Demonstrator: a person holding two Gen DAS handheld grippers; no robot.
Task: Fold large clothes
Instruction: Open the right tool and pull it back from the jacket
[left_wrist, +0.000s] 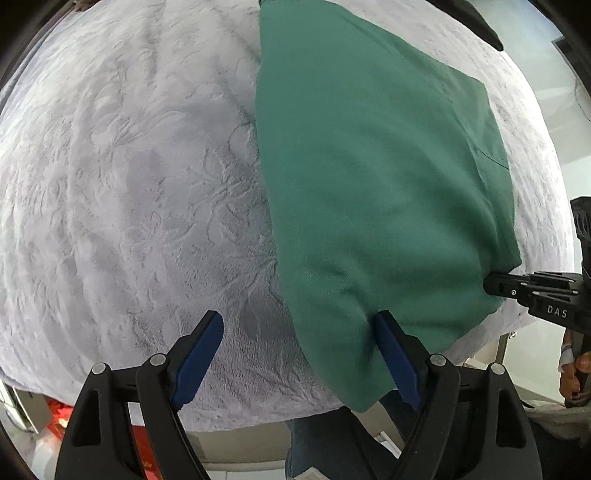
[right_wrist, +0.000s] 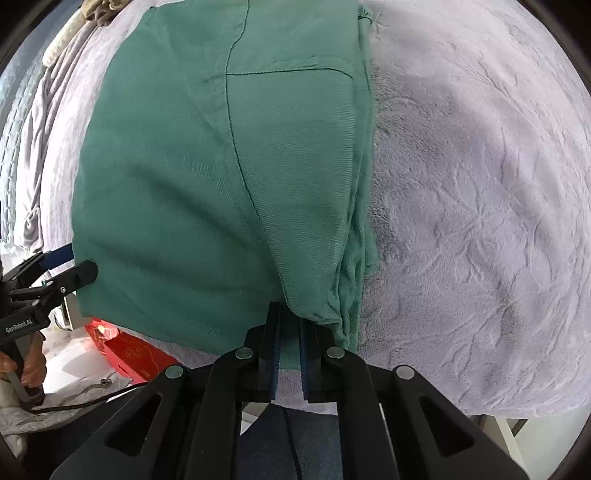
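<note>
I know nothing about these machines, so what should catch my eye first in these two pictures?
A big folded green cotton garment lies on a pale lilac embossed fleece blanket, filling the middle of both views. The right gripper is shut on the garment's near corner, at the bottom of the right wrist view. The left gripper is open, one blue-padded finger on the garment's near edge, the other over the blanket.

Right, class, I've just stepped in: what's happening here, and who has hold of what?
A person with a gripper in each hand is folding a green garment on a pale fleece blanket. The right gripper is shut on the garment's near corner. The left gripper is open at the other near corner, with one finger against the cloth, gripping nothing. The garment lies already folded into layers.
</note>
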